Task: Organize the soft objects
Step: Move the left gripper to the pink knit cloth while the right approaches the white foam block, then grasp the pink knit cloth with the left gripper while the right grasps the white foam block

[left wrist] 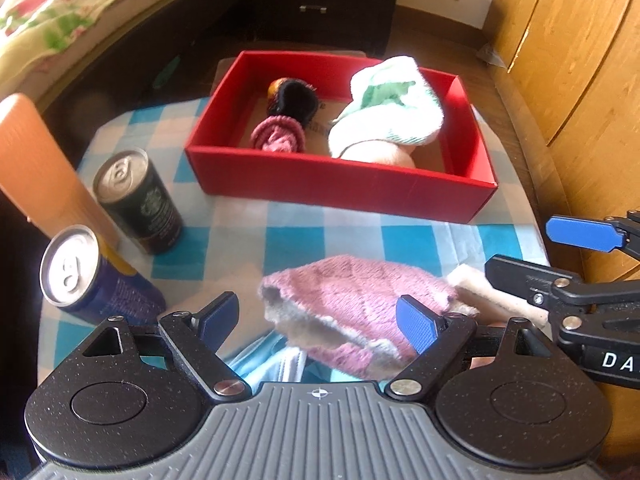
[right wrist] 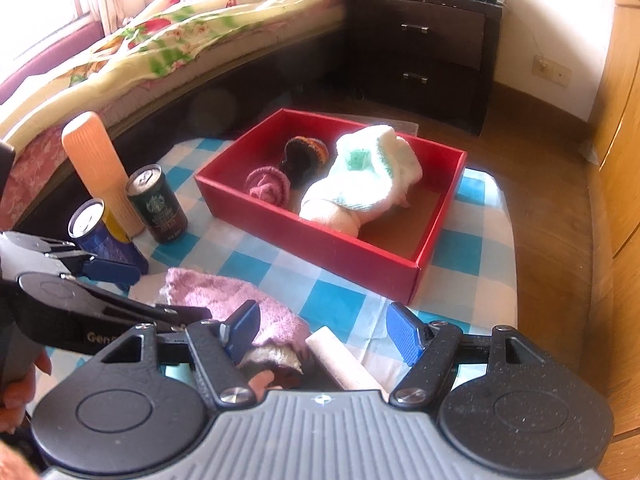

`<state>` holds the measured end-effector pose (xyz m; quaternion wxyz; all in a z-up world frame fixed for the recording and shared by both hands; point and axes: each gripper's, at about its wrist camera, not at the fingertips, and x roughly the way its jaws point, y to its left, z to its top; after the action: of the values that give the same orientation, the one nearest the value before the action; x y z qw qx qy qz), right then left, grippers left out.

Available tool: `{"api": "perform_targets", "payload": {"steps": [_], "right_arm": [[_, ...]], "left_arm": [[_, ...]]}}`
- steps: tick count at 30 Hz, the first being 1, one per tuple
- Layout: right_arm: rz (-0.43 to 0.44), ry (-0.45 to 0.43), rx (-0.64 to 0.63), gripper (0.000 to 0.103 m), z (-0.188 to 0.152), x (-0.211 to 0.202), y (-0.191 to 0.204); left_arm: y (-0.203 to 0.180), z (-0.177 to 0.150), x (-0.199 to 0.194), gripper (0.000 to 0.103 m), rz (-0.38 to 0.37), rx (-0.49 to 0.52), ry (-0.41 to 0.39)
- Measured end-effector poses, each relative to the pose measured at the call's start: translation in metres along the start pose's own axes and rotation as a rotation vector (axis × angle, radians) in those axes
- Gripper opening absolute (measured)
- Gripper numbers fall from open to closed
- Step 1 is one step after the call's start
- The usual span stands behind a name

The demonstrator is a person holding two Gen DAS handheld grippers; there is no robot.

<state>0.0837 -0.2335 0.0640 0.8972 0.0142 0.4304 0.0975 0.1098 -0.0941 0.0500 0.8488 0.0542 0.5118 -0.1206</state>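
Pink sock point(left wrist: 352, 300) lies between the left gripper point(left wrist: 316, 326)'s spread fingers, unpinched; the right gripper point(right wrist: 324, 330)'s fingers also stand apart, gripping nothing.

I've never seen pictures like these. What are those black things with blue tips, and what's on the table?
A person holds two tools, one per hand. Each has two blue-tipped fingers and a camera looking along them. One picture comes from the left hand-held gripper, the other from the right hand-held gripper. On the checked cloth stand a dark can, a blue can and a red box holding rolled socks. A pink sock lies between the left one's open fingers, a white sock beside it. Nothing is squeezed yet.
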Motion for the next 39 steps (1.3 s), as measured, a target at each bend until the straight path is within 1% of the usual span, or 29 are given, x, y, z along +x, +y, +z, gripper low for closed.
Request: {"api": "perform_targets", "payload": {"steps": [2,10,16,18,21,24,25,28,29,30,31,32,34,35,39], "right_arm": [[-0.007,0.002,0.001,0.048,0.000,0.000,-0.001],[-0.018,0.035,-0.019,0.049,-0.006,0.003,-0.006],[-0.022,0.071,-0.047,0.050,-0.011,0.006,-0.008],[-0.031,0.080,-0.050,0.055,-0.014,0.009,-0.009],[-0.039,0.095,-0.048,0.055,-0.016,0.013,-0.012],[-0.042,0.108,-0.040,0.055,-0.018,0.016,-0.017],[-0.042,0.113,-0.036,0.055,-0.019,0.018,-0.019],[-0.041,0.133,-0.020,0.055,-0.021,0.022,-0.025],[-0.045,0.136,-0.018,0.055,-0.022,0.023,-0.027],[-0.047,0.138,-0.018,0.055,-0.023,0.023,-0.028],[-0.047,0.140,-0.018,0.055,-0.023,0.023,-0.030],[-0.049,0.141,-0.014,0.055,-0.023,0.023,-0.031],[-0.052,0.143,-0.008,0.055,-0.023,0.023,-0.035],[-0.053,0.143,-0.005,0.055,-0.023,0.022,-0.036],[-0.053,0.142,-0.010,0.055,-0.023,0.022,-0.035]], "left_arm": [[-0.001,0.001,0.001,0.084,0.005,0.002,-0.002],[0.003,-0.002,0.010,0.084,-0.013,-0.010,0.040],[0.002,0.002,0.003,0.084,-0.071,-0.028,0.029],[-0.001,0.003,0.008,0.084,-0.079,-0.029,0.044],[-0.006,0.003,0.019,0.084,-0.085,-0.030,0.073],[-0.011,0.002,0.029,0.083,-0.098,-0.014,0.078],[-0.012,0.002,0.032,0.080,-0.100,-0.015,0.079],[-0.014,0.000,0.036,0.066,-0.110,-0.014,0.070],[-0.015,0.000,0.034,0.053,-0.119,-0.012,0.065],[-0.015,0.000,0.033,0.045,-0.131,-0.011,0.062],[-0.015,0.000,0.032,0.041,-0.135,-0.010,0.057],[-0.015,0.000,0.030,0.035,-0.133,-0.006,0.050],[-0.015,0.001,0.028,0.029,-0.134,0.001,0.045],[-0.015,0.001,0.026,0.023,-0.139,0.001,0.043],[-0.014,0.002,0.018,0.014,-0.150,0.009,0.021]]}}
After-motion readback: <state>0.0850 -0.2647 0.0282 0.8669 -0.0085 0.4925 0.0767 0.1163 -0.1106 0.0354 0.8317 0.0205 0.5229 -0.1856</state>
